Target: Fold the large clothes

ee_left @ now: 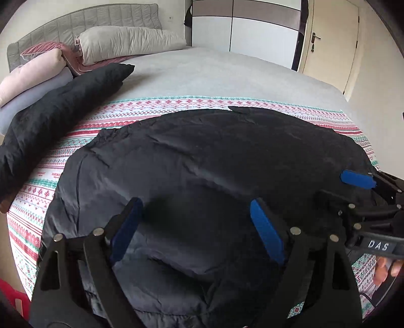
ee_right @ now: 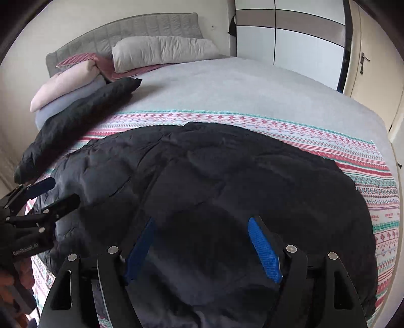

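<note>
A large black padded jacket (ee_left: pixel 202 161) lies spread on a patterned blanket (ee_left: pixel 156 111) on the bed; it also shows in the right wrist view (ee_right: pixel 227 181). One sleeve (ee_left: pixel 55 111) stretches away to the far left, also seen from the right wrist (ee_right: pixel 75 118). My left gripper (ee_left: pixel 197 209) is open and empty, hovering over the jacket's near part. My right gripper (ee_right: pixel 202 227) is open and empty over the jacket too. Each gripper shows in the other's view: the right one (ee_left: pixel 338 186) at the right, the left one (ee_right: pixel 63 191) at the left.
The bed has a grey sheet (ee_left: pixel 227 73), pillows (ee_left: pixel 128 43) and folded bedding (ee_left: pixel 32 73) by the grey headboard (ee_left: pixel 83 22). A wardrobe (ee_left: pixel 262 27) and a door (ee_left: pixel 330 45) stand behind the bed. A hand (ee_left: pixel 386 272) shows at the right edge.
</note>
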`<state>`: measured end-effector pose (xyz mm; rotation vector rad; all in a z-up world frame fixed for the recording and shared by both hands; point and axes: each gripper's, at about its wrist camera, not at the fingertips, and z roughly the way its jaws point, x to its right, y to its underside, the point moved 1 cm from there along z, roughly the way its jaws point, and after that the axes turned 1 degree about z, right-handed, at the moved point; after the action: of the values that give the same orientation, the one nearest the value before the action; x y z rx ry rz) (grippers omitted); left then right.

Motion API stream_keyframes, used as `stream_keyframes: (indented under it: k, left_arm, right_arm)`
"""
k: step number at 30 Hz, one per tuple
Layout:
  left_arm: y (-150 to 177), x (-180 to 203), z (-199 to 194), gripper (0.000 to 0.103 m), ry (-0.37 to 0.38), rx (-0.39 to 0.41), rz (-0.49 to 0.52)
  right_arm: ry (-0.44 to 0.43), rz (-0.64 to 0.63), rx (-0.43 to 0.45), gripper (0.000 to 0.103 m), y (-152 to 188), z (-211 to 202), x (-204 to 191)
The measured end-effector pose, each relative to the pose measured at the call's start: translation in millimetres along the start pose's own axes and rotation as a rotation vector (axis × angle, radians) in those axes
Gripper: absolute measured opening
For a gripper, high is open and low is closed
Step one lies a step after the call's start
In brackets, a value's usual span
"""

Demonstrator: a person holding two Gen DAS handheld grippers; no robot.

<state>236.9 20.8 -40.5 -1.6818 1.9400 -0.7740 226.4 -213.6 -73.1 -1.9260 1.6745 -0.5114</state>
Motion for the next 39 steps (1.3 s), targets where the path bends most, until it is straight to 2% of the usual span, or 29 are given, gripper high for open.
stream_keyframes:
  k: [4,14,17,22,24,26,28,30,33,36,39]
  left_arm:
    - [16,-7,0,0.09,-0.074,0.016,-0.034]
    - [51,-40,-12,0.092,-0.142,0.007,-0.103]
    - [57,-55,-17,0.092,-0.183,0.004,-0.1]
    - [60,-81,-23,0.092,-0.197,-0.037,-0.157]
    - [67,-90,-25,0.092,-0.23,-0.045,-0.146]
    - [71,-99,-26,0.092,-0.299,-0.049,-0.113]
    - [75,-113,-31,0.092,-0.341,-0.054,-0.128]
    - [79,-129,-41,0.092,-0.333,-0.067,-0.204]
    - [87,-142,-61,0.092,-0.349,-0.068,-0.263]
    - [93,-130,-80,0.092,-0.357,-0.055,-0.232]
    - [95,-104,-97,0.092,-0.299,-0.052,-0.196]
  right_arm:
    - [0.079,-0.058,0.027,0.077,15,1,-11]
    - [0.113,0.049,0.01,0.078,36,-8,22]
    - [0.112,0.101,-0.002,0.078,49,-14,52]
    - [0.078,0.254,-0.018,0.078,61,-24,112]
    - [0.098,0.294,-0.022,0.078,67,-30,136]
    - [0.118,0.329,-0.033,0.078,76,-36,159]
    - [0.104,0.366,-0.038,0.078,86,-42,180]
    - [0.108,0.397,-0.042,0.078,96,-52,193]
    - [0.246,0.377,-0.056,0.078,108,-67,205]
    - [0.234,0.417,-0.028,0.078,118,-90,211]
    - [0.194,0.423,0.023,0.078,122,-120,198]
